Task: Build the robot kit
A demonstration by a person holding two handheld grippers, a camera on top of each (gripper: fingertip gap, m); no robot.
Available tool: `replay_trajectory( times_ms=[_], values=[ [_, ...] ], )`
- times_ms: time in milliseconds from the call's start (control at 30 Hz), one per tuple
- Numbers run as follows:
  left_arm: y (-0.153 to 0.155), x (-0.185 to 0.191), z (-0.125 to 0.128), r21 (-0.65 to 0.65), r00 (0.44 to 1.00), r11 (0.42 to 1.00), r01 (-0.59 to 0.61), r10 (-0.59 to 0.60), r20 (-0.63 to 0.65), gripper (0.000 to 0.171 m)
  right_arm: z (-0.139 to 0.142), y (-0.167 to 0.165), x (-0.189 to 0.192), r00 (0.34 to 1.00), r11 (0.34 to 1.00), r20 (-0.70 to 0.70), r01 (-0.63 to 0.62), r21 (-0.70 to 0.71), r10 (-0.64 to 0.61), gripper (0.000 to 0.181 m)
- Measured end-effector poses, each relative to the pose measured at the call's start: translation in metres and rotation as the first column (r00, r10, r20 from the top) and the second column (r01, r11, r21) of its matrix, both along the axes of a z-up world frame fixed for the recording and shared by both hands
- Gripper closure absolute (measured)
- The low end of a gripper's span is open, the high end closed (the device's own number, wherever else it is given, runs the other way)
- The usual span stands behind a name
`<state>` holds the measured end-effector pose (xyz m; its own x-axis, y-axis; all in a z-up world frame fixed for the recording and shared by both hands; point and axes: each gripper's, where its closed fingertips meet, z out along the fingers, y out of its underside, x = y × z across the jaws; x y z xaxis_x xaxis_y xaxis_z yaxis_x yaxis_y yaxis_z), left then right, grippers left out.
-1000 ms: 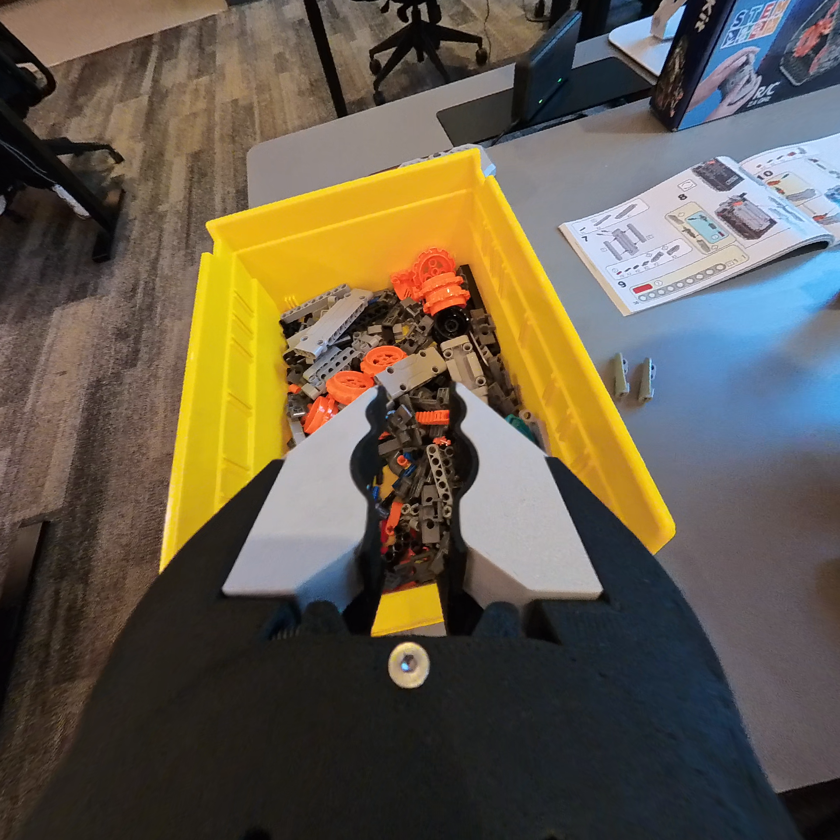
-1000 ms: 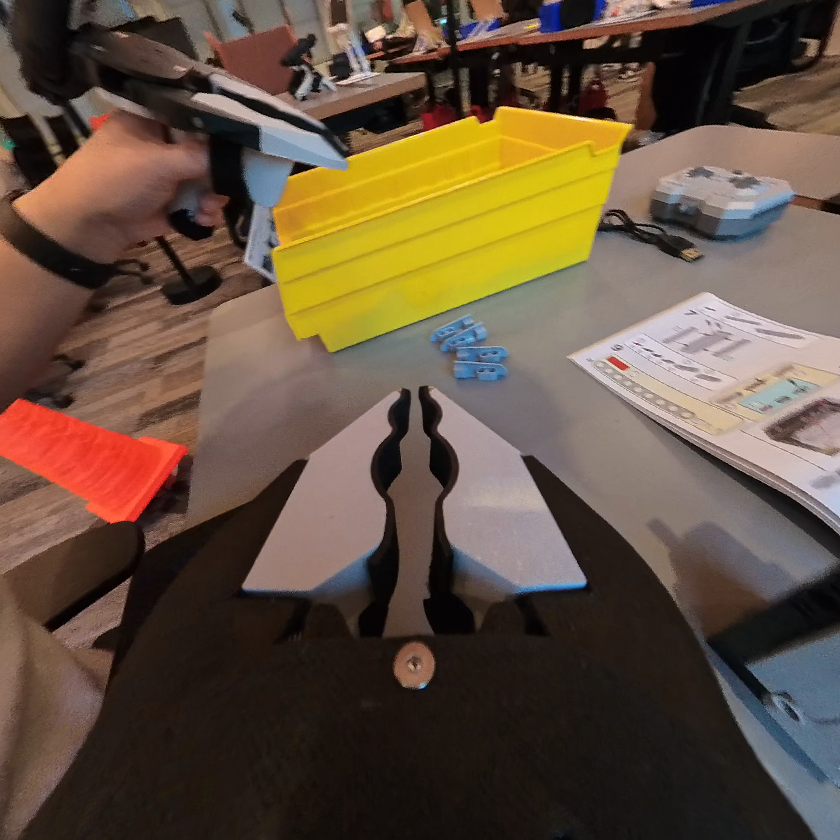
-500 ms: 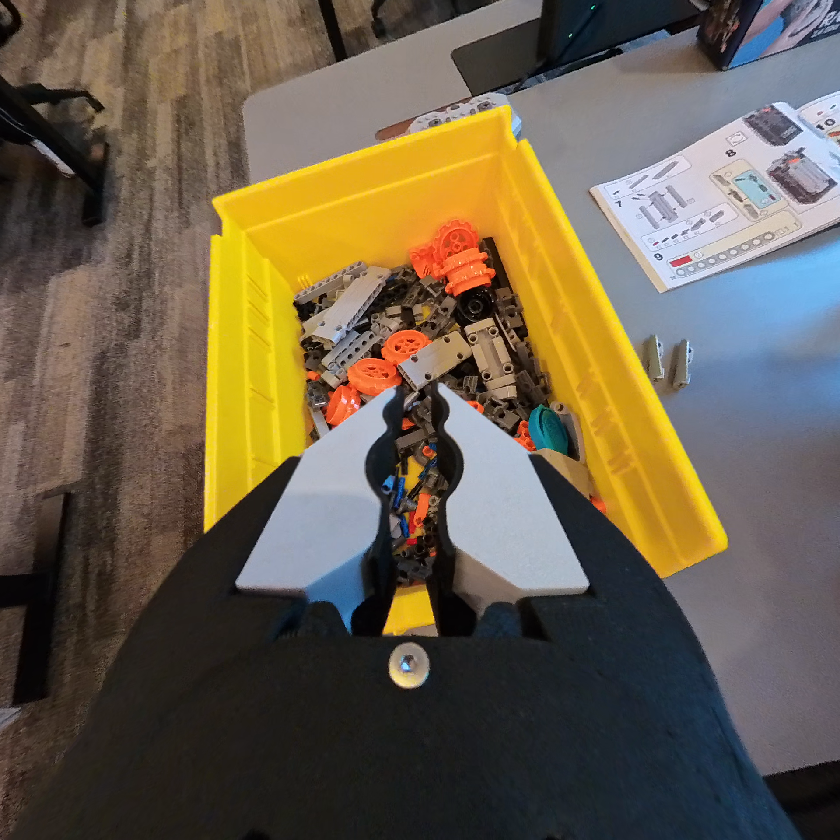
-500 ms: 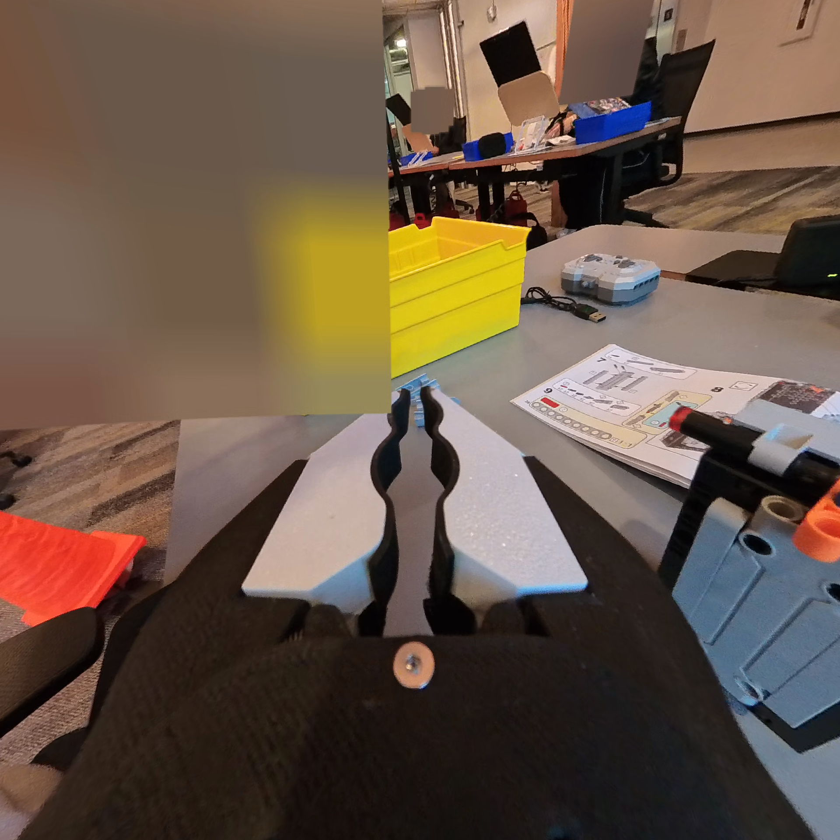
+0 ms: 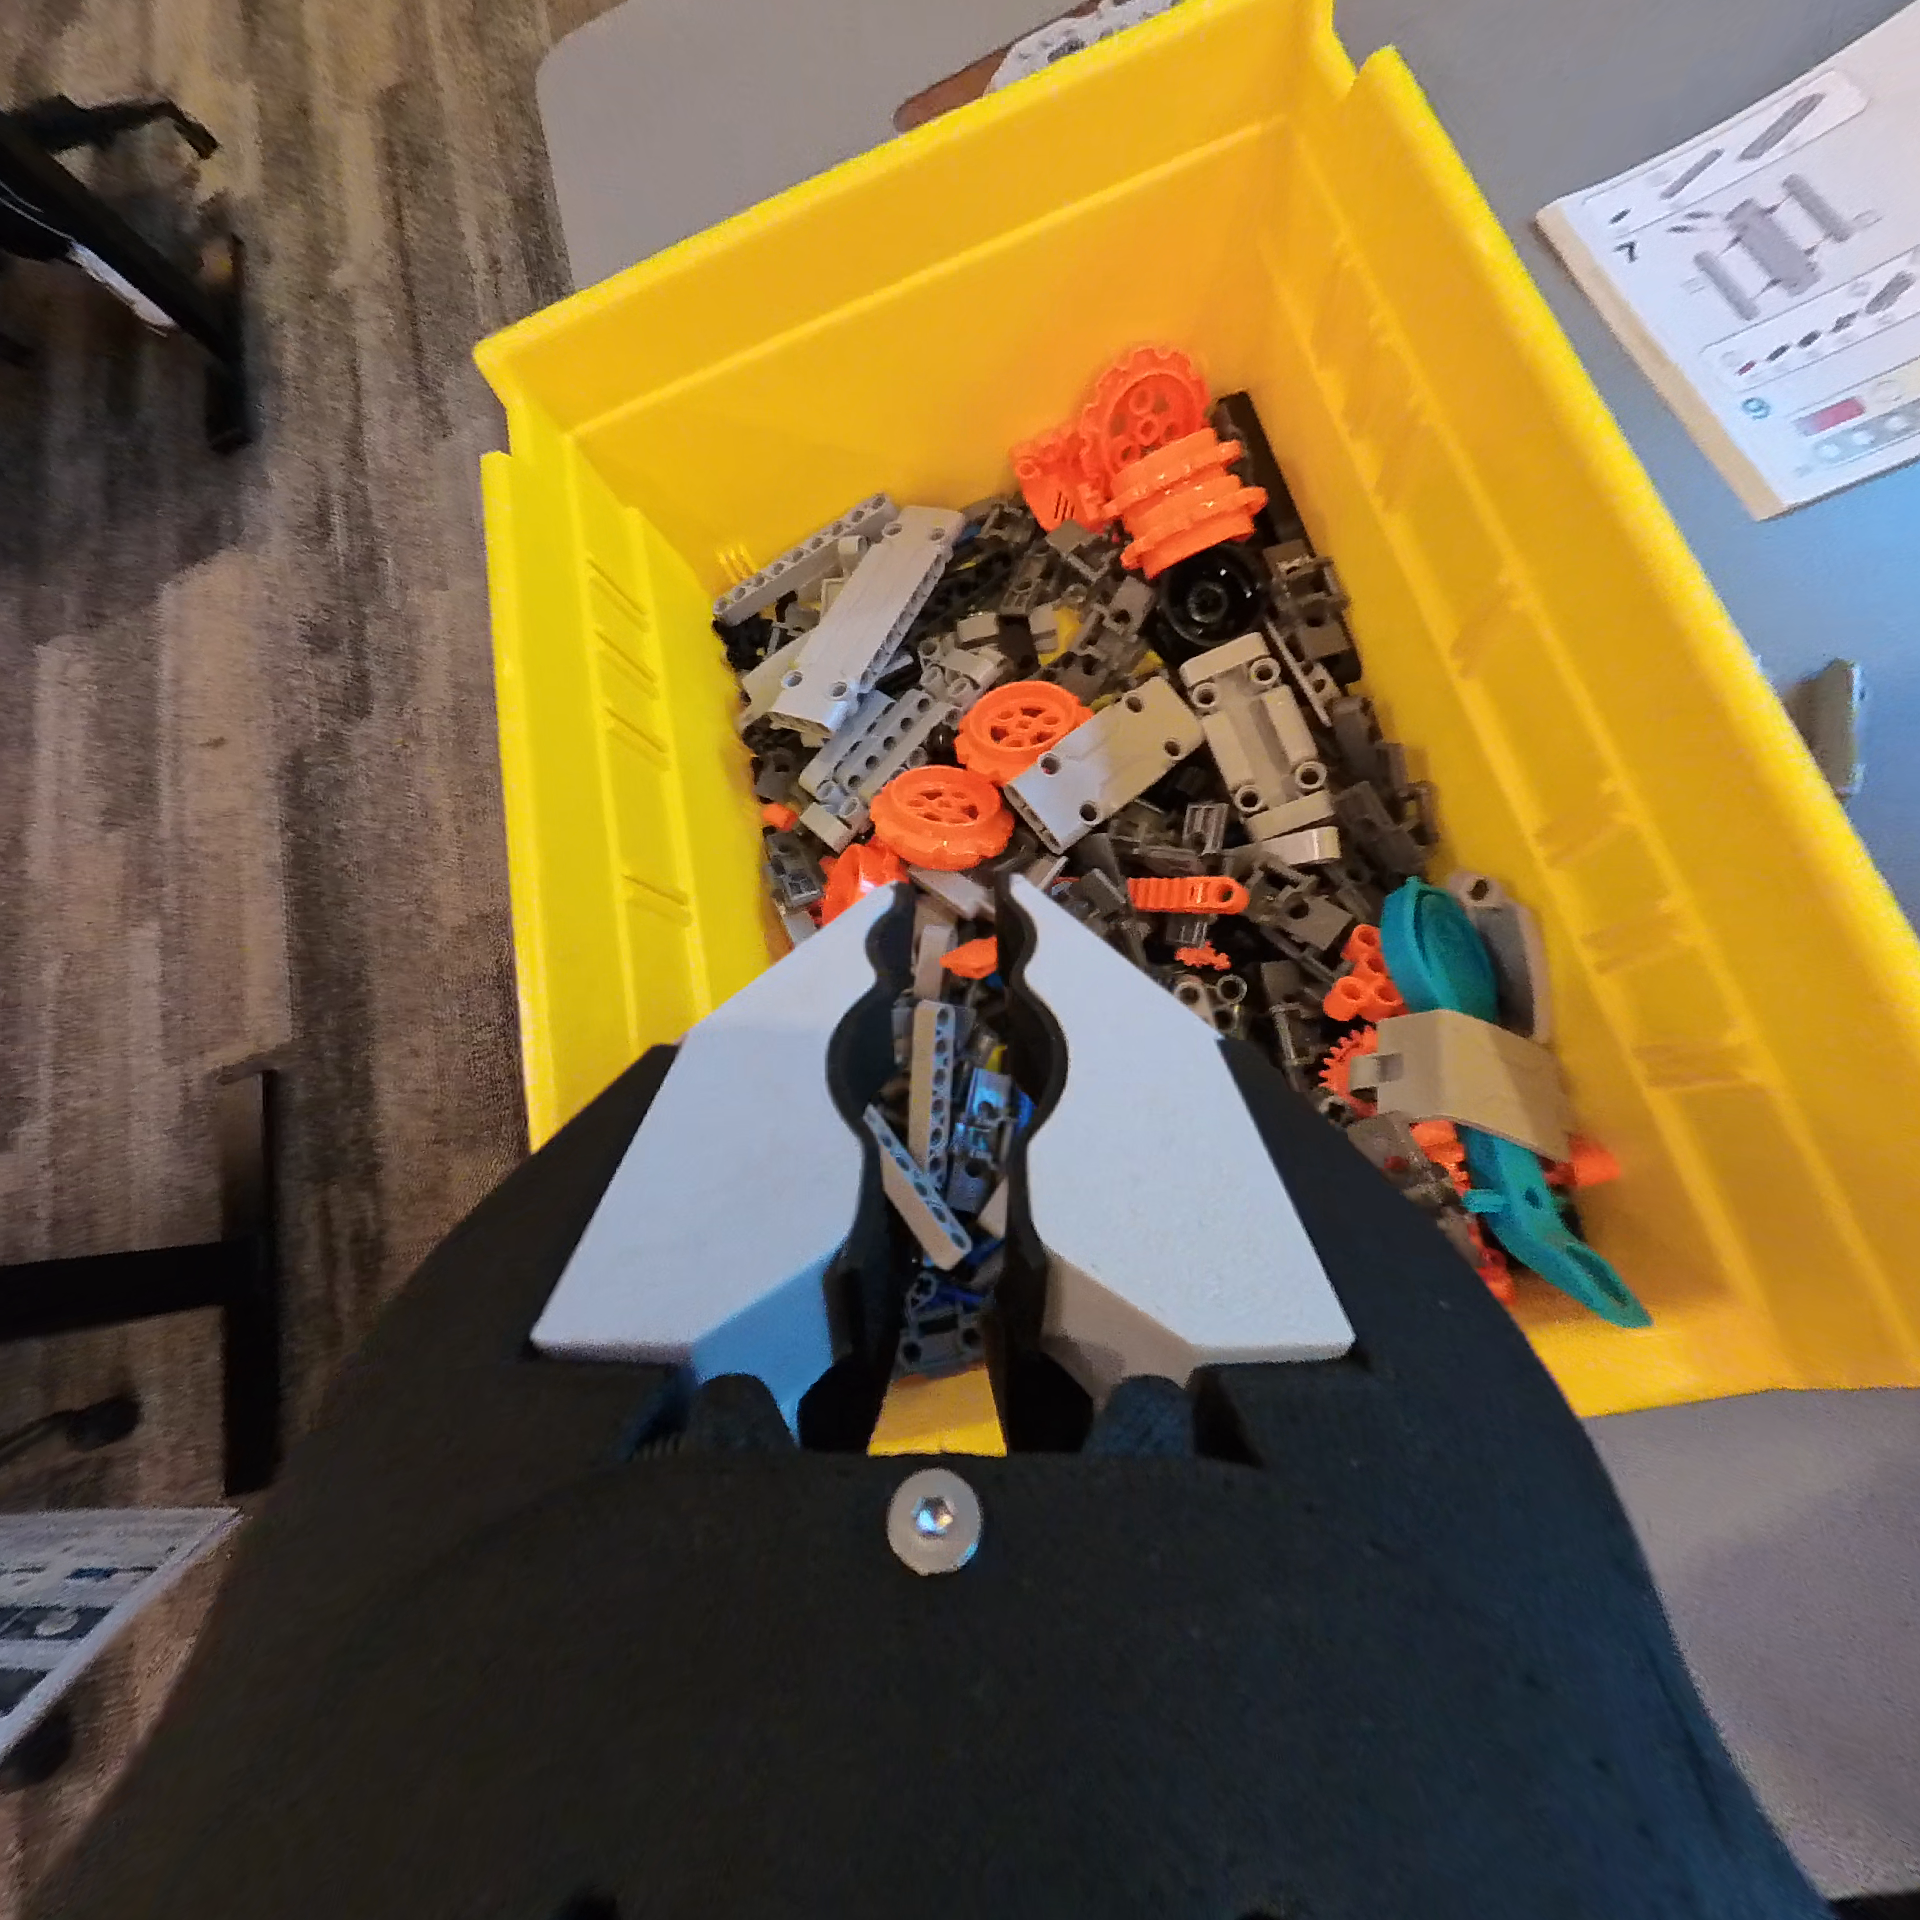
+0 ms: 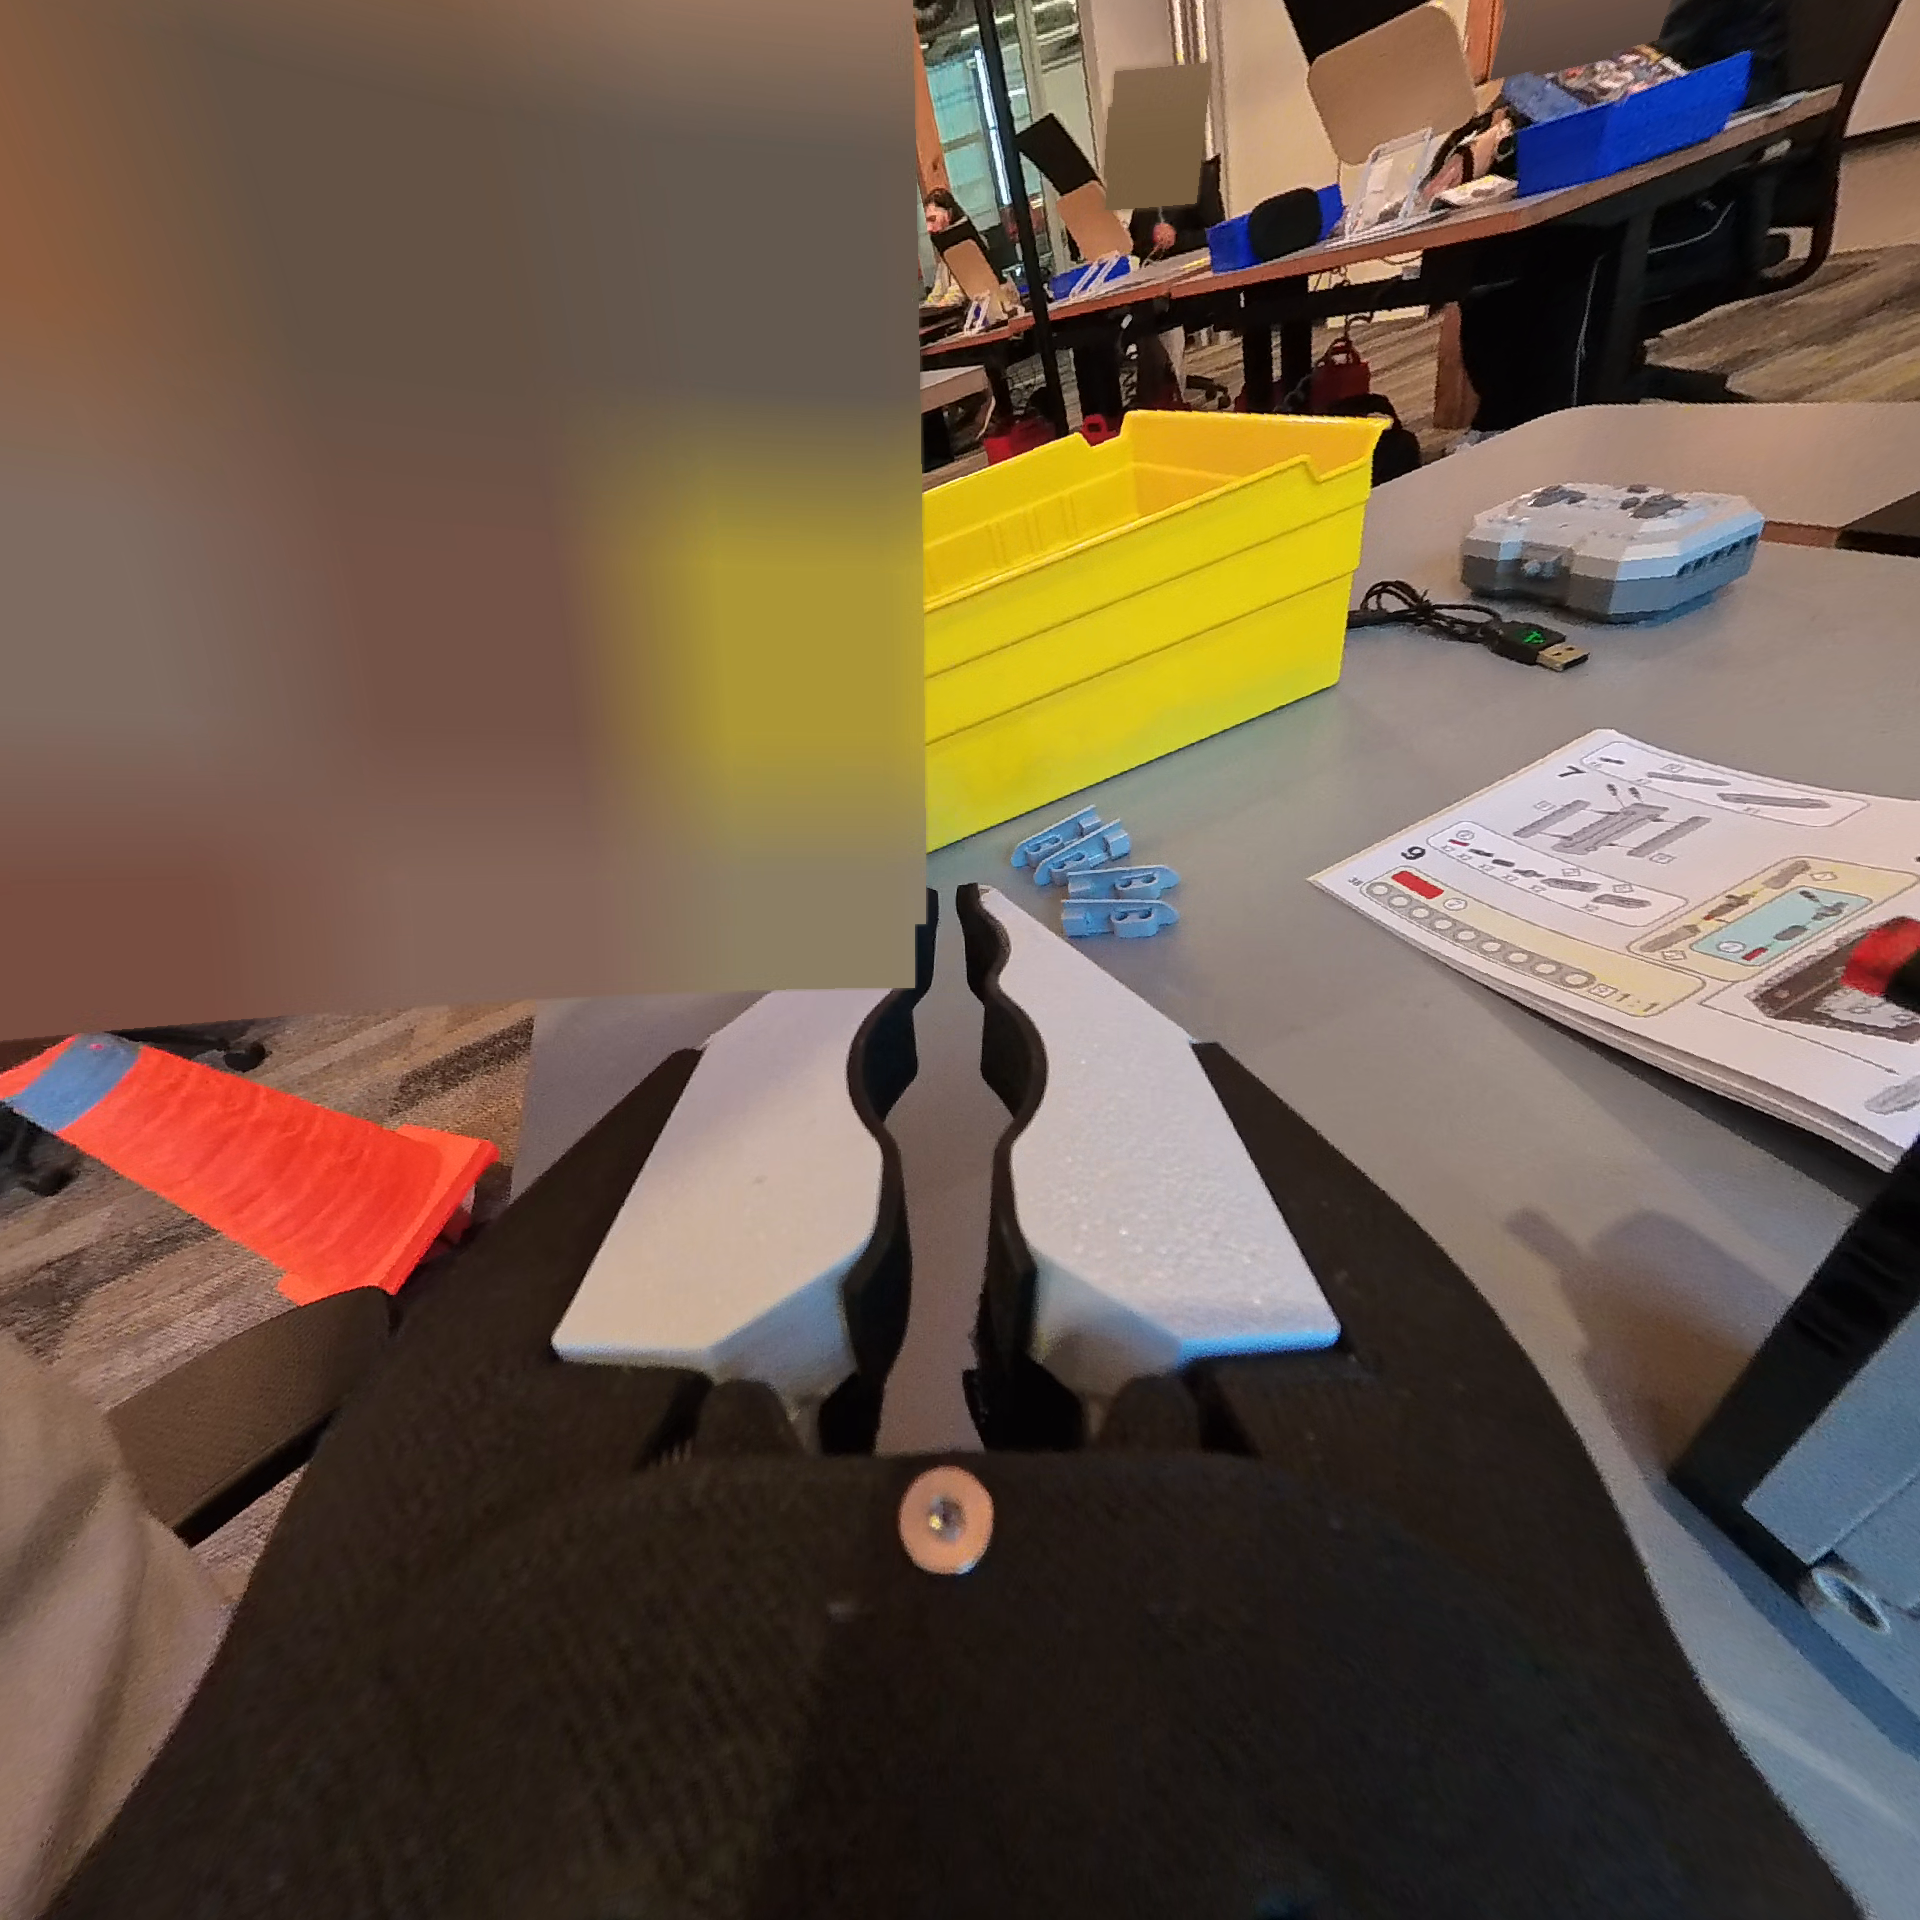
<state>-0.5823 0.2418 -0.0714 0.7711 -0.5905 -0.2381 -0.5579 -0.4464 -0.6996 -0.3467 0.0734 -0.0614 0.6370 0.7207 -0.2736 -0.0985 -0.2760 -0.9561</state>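
Note:
My left gripper [image 5: 956,888] hovers over a yellow bin [image 5: 1039,343] full of grey, black and orange building pieces. Its jaws stand a narrow gap apart and hold nothing. Its tips are just short of two orange wheels [image 5: 940,816]. A stack of orange wheels [image 5: 1174,488] lies at the far end, and a teal piece [image 5: 1439,961] at the right. My right gripper [image 6: 948,899] is shut and empty, low over the grey table. It points at the bin's side [image 6: 1132,644], with several small blue pieces [image 6: 1101,873] just right of its tips.
An open instruction booklet [image 6: 1621,894] lies to the right and also shows in the left wrist view [image 5: 1766,312]. A grey controller [image 6: 1610,551] and a USB cable [image 6: 1475,629] lie behind it. A grey and black block [image 6: 1829,1455] stands at the near right. An orange part [image 6: 260,1153] sits off the table's left edge. There is about 30 cm between the tips of the two grippers. The teal piece [image 5: 1439,961] lies some 10 cm from my left tips, 20 cm from my right tips.
My left gripper has moved in closer over the pile, and its jaws have narrowed since a second ago. My right gripper tilted up to a level view, then shifted slightly left of the blue pieces.

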Motion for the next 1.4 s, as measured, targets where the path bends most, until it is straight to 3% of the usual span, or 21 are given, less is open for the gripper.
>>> replay_trajectory(
  times_ms=[33,200,300,733,933,1067,1233,1333,1400],
  values=[
    [0.001,-0.001,-0.002,-0.014,1.000,1.000,0.001,-0.001,-0.009,0.156,0.000,0.000,0.000,1.000,1.000,0.006,0.001,0.004,-0.001,0.178],
    [0.004,-0.003,-0.015,-0.091,0.998,0.995,0.051,-0.053,-0.031,0.148,-0.003,0.000,-0.004,0.999,1.000,0.030,-0.013,0.015,0.012,0.178],
    [-0.002,0.008,-0.024,-0.153,0.988,0.977,0.149,-0.154,-0.018,0.144,-0.006,0.000,-0.007,0.999,1.000,0.035,-0.024,0.003,0.023,0.178],
    [0.004,0.019,-0.045,-0.141,0.935,0.941,0.307,-0.326,-0.142,0.145,-0.012,0.003,-0.015,0.998,0.998,0.038,-0.058,-0.010,0.058,0.178],
    [-0.004,0.026,-0.054,-0.209,0.903,0.902,0.377,-0.409,-0.136,0.142,-0.013,0.003,-0.014,0.998,0.997,0.013,-0.064,-0.031,0.065,0.178],
    [-0.001,0.040,-0.037,-0.171,0.905,0.894,0.413,-0.424,-0.032,0.141,-0.014,0.003,-0.013,0.998,0.997,0.009,-0.063,-0.041,0.063,0.178],
    [0.031,0.034,-0.010,-0.081,0.941,0.942,0.325,-0.331,-0.068,0.139,-0.014,0.004,-0.013,0.998,0.998,0.022,-0.062,-0.034,0.063,0.178],
    [0.038,0.034,-0.002,-0.121,0.951,0.956,0.268,-0.282,-0.125,0.139,-0.018,0.004,-0.015,0.997,0.997,0.031,-0.067,-0.043,0.069,0.178],
    [0.031,0.037,-0.006,-0.223,0.942,0.940,0.257,-0.295,-0.159,0.146,-0.019,0.004,-0.016,0.997,0.996,0.033,-0.071,-0.051,0.072,0.178]
  ],
)
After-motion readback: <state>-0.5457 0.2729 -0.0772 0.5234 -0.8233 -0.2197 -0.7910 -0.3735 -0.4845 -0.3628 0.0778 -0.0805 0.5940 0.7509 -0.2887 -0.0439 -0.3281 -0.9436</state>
